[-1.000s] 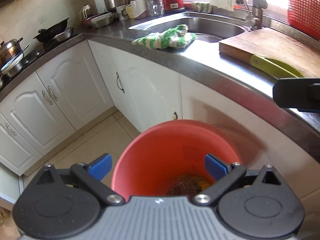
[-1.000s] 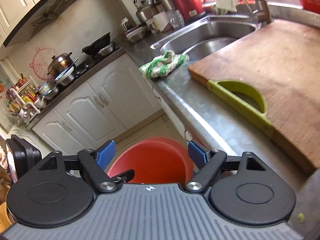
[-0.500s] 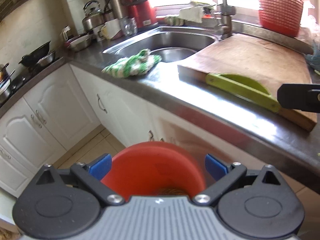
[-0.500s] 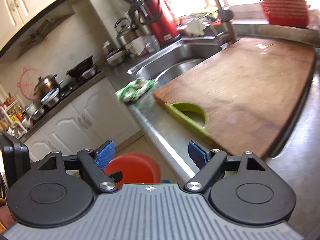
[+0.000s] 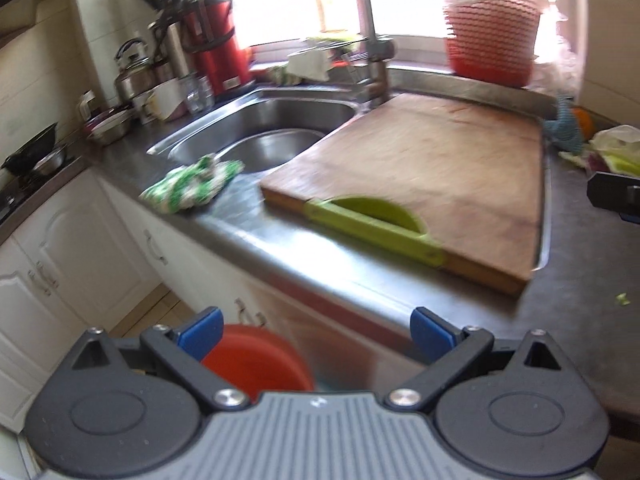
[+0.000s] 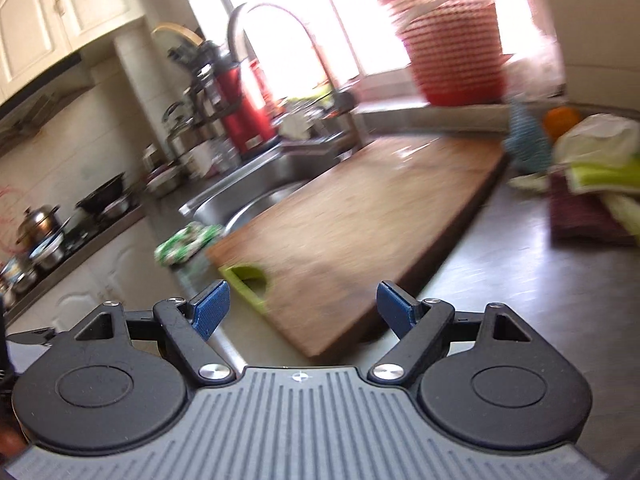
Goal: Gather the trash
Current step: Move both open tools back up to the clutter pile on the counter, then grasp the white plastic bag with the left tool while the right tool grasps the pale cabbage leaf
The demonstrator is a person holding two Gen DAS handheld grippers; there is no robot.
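A red bin (image 5: 256,364) stands on the floor below the counter, showing just behind my left gripper (image 5: 316,334), which is open and holds nothing. My right gripper (image 6: 304,306) is open too and empty, hovering over the near corner of the wooden cutting board (image 6: 352,224). Scraps lie at the counter's far right: a white and yellow-green plastic bag (image 6: 600,160), an orange piece (image 6: 562,118) and a blue-green mesh item (image 6: 526,140). In the left wrist view the same pile (image 5: 612,146) sits at the right edge, with a small green bit (image 5: 622,299) on the counter.
A wooden cutting board (image 5: 420,176) with a green handle (image 5: 372,224) covers the counter beside the steel sink (image 5: 260,136). A green-white cloth (image 5: 192,186) lies by the sink. A red basket (image 5: 490,28) stands on the sill. Kettles, a red thermos (image 5: 212,48) and pans crowd the left.
Both grippers have risen and swung right, from above the red bin toward the countertop. The bin has dropped low in the left view and left the right view; the scrap pile has come into sight.
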